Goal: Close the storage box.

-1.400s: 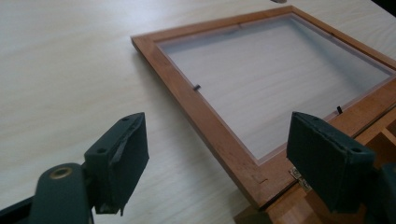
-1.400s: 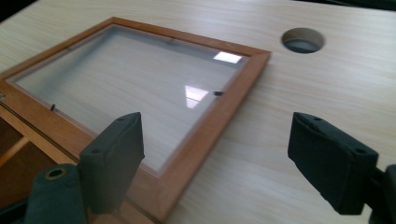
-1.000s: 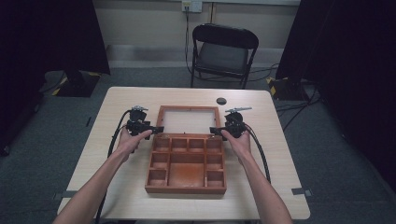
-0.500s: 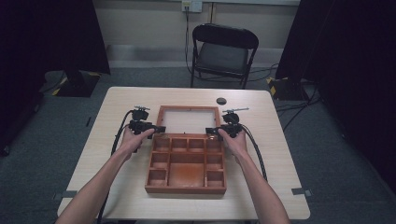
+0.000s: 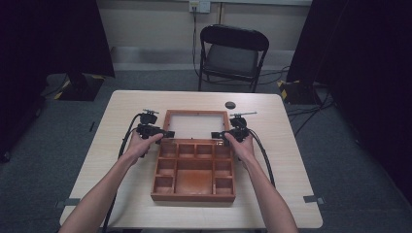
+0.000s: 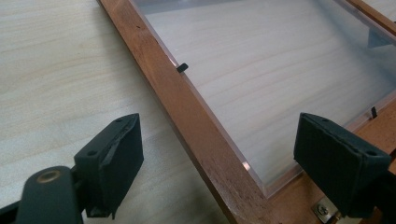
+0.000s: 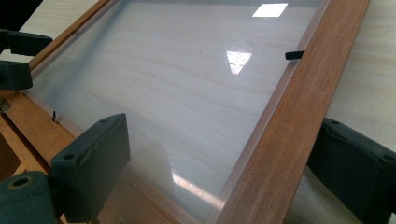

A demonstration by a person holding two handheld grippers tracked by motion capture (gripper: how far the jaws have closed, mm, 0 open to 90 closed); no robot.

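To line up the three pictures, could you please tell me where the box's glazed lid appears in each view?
High view: the glazed lid lies open flat on the table, beyond the compartments, between the two tools.
Left gripper view: its wooden side rail runs diagonally between the jaws, with the pane at upper right.
Right gripper view: the pane covers the centre and left, with the rail at right.
Shared landmark: the small black clip on the pane's edge.

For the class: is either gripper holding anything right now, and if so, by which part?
Nothing is held. Both the left gripper and right gripper are open, each straddling a side rail of the lid without clamping it.
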